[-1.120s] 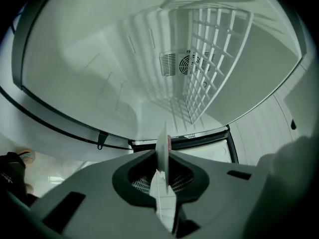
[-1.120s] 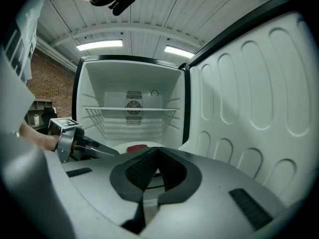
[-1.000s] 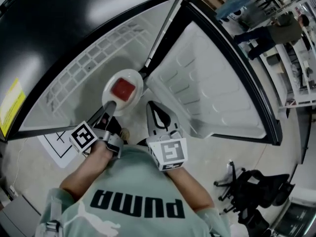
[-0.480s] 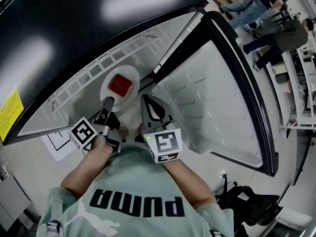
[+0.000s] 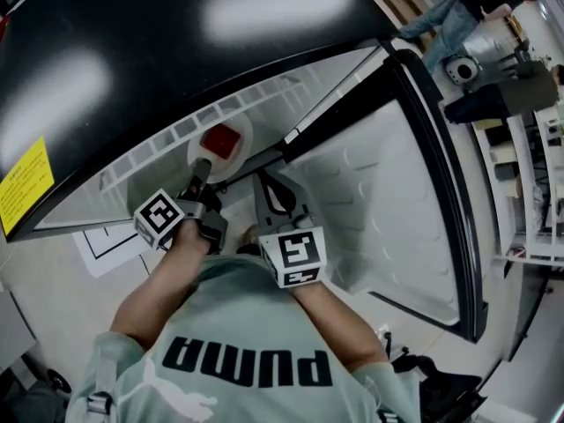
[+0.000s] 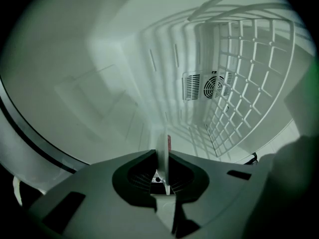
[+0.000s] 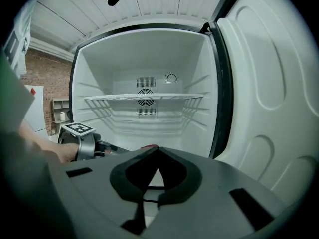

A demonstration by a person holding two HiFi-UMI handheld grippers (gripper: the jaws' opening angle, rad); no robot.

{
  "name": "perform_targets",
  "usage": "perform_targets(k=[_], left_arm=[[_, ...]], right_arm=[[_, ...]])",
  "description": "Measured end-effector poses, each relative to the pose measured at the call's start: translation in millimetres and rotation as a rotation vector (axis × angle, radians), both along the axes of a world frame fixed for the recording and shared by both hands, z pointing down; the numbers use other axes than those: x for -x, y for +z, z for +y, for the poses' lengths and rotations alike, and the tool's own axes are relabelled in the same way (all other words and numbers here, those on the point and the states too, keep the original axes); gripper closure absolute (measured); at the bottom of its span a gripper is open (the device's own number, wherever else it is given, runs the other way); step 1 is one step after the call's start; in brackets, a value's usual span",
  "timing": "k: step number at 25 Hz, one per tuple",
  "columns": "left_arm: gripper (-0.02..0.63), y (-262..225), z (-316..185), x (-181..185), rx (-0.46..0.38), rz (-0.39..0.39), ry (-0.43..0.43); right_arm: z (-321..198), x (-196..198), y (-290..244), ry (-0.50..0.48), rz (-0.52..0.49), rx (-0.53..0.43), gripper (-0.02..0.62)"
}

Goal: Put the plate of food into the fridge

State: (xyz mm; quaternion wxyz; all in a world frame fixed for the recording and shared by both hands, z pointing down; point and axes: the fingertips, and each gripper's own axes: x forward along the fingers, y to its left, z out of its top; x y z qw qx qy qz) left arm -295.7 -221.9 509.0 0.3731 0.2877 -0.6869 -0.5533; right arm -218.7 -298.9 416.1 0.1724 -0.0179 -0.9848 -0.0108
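**A:** Head view. Both forearms (image 5: 167, 280) reach forward from the chest. The left gripper (image 5: 204, 167) has its marker cube (image 5: 160, 219) facing up and its tongs at the near rim of the white plate (image 5: 231, 152). Red food (image 5: 220, 141) sits in the plate's middle. The grip is too small to read from here.

**B:** The left gripper view settles it. The plate (image 6: 161, 151) runs edge-on between the jaws, and both jaws are clamped on its rim. Only a sliver of the red food (image 6: 168, 142) shows beside that edge.

**A:** Where is the plate against the fridge (image 5: 132, 170)?

**B:** It is held in the air at the open mouth, close to the front of the wire shelf (image 5: 167, 139). I cannot tell from above whether it is over or under the shelf. The left gripper view looks straight in at the back wall and the fan grille (image 6: 214, 87), and the shelf appears turned on its side at the right.

**A:** And the right gripper (image 5: 263, 177)?

**B:** In the right gripper view its jaw tips meet and nothing is between them. It points into the fridge just beside the plate, and I see no contact. This view alone shows the whole compartment, with the shelf level across it and the door (image 7: 269, 83) swung open at the right. The left gripper sits low at the left.

**A:** What is hidden?

**B:** In the right gripper view the plate is behind the jaws, and only a red speck shows above them. The same jaws cut off the fridge floor.
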Motion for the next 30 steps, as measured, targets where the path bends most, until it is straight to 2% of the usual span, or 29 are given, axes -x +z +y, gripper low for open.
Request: perform_targets(k=[9, 30], left_arm=[[0.569, 11.5, -8.0, 25.2, 0.039, 0.004, -0.074], [0.569, 39.6, -5.0, 45.5, 0.144, 0.011, -0.096]], right_arm=[[-6.2, -3.8, -1.4, -0.02, 0.02, -0.012, 0.591], [-7.7, -1.7, -0.4, -0.008, 0.01, 0.01, 0.591]])
